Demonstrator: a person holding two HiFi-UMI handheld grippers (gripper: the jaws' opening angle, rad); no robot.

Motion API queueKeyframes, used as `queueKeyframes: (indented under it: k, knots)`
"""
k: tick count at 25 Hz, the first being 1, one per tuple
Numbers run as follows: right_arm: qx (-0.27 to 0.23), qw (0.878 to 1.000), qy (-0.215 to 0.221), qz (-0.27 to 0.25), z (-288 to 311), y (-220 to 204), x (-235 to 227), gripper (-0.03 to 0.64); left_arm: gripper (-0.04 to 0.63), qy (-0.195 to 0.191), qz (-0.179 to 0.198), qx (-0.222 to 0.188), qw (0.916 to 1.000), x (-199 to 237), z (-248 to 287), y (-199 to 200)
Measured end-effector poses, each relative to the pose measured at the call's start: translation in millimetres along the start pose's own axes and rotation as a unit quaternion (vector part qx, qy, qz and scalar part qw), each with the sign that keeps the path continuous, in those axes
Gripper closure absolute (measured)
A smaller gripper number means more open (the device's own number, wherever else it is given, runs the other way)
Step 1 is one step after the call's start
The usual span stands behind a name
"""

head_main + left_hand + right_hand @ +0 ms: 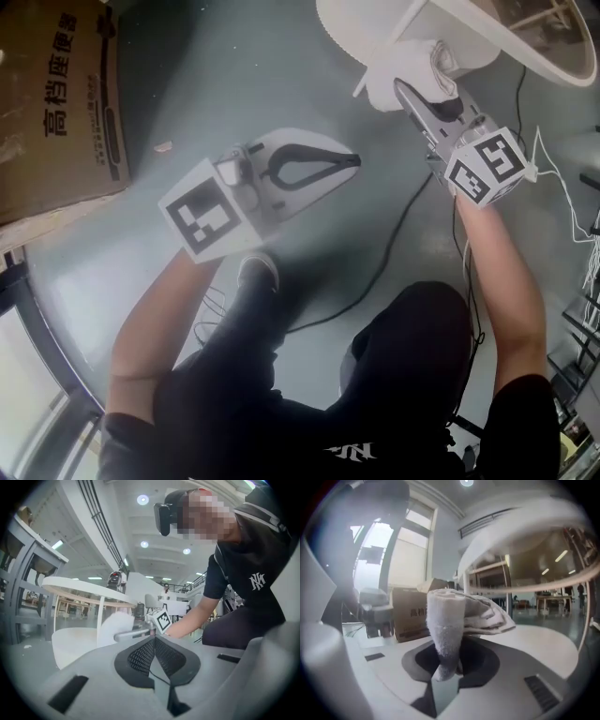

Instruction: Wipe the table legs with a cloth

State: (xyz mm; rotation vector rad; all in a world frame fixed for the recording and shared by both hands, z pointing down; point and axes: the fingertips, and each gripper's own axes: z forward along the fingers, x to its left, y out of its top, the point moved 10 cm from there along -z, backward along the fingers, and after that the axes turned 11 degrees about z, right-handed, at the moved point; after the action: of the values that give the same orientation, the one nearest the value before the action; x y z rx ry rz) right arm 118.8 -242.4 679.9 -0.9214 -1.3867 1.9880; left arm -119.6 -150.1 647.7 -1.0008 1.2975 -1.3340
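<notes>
Left tongs (154,638) together; cloth (446,616) tight in right tongs (449,654), plainest in right gripper view.

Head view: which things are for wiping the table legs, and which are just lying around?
For the job:
cloth
right gripper, jaws shut on the cloth
table leg

Just lying about:
cardboard box
black cable on the floor
left gripper, jaws shut on nothing
</notes>
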Motion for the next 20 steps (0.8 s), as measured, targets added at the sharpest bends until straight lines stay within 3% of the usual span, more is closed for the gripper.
queueKeyframes:
  k: [4,6,10,14,20]
  knots:
    - [-0.091,0.995,0.017,-0.033,-4.3,71.3,19.5,0.537,0.589,-0.001,0.015,-0.004,0.9999,-5.0,9.1,11.3]
    - [-0.107,0.994,0.010,-0.029,3.0,76.5,18.2,0.537,0.589,-0.005,0.021,0.003,0.9998,-9.9,12.1,12.4]
    - [-0.123,0.992,-0.004,0.026,10.5,52.3,-0.1,0.537,0.589,-0.004,0.008,0.015,0.9998,-14.4,13.6,7.7]
    - [-0.079,0.996,-0.013,0.036,25.5,12.3,-11.7,0.538,0.589,-0.007,0.011,0.024,0.9996,-13.6,7.6,-0.1]
    - [-0.004,0.999,-0.027,0.046,47.6,-57.7,-30.2,0.538,0.589,-0.009,-0.017,0.053,0.9984,-15.8,-13.7,-22.6]
